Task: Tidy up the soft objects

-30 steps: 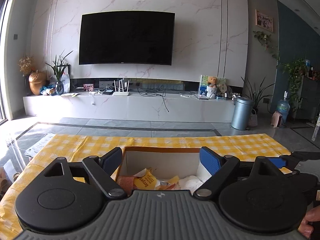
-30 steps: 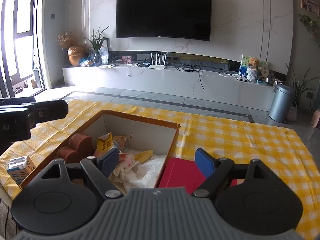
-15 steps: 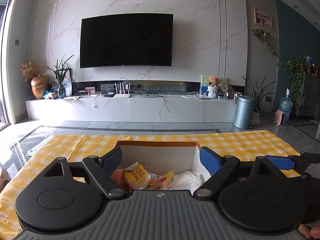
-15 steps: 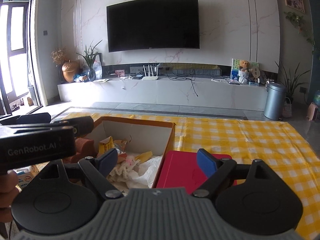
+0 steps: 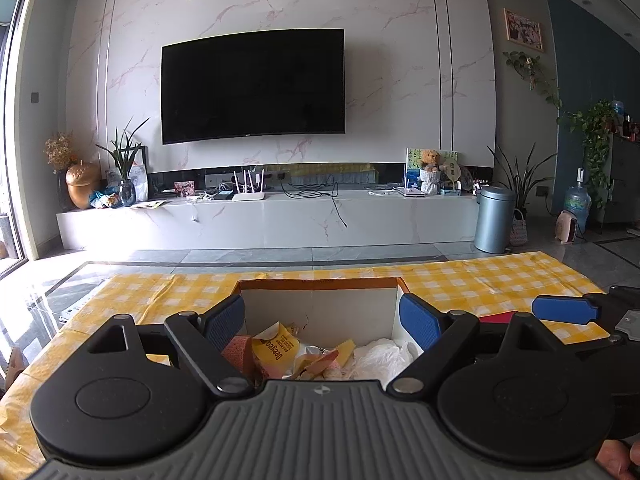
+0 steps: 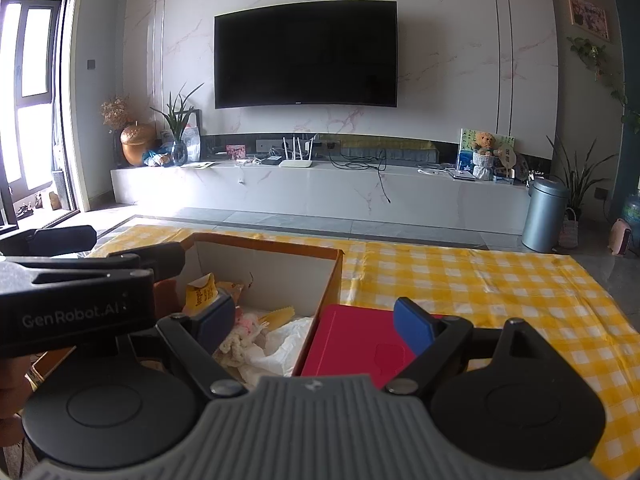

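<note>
Soft stuff sits in cardboard box (image 5: 320, 312), lower centre of frame, straight ahead of left hand-held gripper (image 5: 322, 322), nearer one. Right hand-held gripper (image 6: 314, 320) straddles box's right wall. Both wide open, empty.

Both wrist views look low across the cardboard box (image 5: 320, 286) toward the television wall (image 6: 440, 60).

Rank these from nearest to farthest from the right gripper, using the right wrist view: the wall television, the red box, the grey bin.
1. red box: directly ahead of the right gripper, on the checked cloth.
2. grey bin: on the floor, far right.
3. wall television: on the marble wall, farthest back.
</note>
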The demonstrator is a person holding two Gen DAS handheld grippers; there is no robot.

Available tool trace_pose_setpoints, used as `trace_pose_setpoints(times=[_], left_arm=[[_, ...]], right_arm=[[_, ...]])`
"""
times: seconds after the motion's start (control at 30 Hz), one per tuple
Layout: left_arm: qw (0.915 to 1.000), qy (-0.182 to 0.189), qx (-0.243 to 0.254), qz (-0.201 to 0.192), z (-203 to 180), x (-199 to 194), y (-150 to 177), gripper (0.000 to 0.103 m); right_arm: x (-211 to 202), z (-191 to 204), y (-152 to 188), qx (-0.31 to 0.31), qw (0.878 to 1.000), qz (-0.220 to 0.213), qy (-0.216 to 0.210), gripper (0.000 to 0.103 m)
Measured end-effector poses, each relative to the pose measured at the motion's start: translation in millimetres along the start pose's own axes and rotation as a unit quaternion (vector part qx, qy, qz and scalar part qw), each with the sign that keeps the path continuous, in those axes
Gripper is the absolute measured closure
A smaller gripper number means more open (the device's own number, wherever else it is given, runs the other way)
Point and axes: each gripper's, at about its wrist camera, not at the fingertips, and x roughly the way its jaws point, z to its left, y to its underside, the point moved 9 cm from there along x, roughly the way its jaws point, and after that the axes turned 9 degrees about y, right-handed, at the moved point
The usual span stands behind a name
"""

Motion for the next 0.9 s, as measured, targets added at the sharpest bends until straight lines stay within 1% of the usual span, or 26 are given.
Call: trace_pose_setpoints(times=[0.7,0.9], left_arm=[[1.0,0.0,-0.006,0.004,-1.8,-3.0,0.0,0.001],[0.9998,0.008,-0.014,0.011,0.6,0.3,0.7,0.001]], right_arm=[[-1.5,1.9,2.2,-0.005,1.0,-0.002,0.015,0.018],[-0.2,1.1,2.5,-0.004,1.0,0.001,0.017,0.018]])
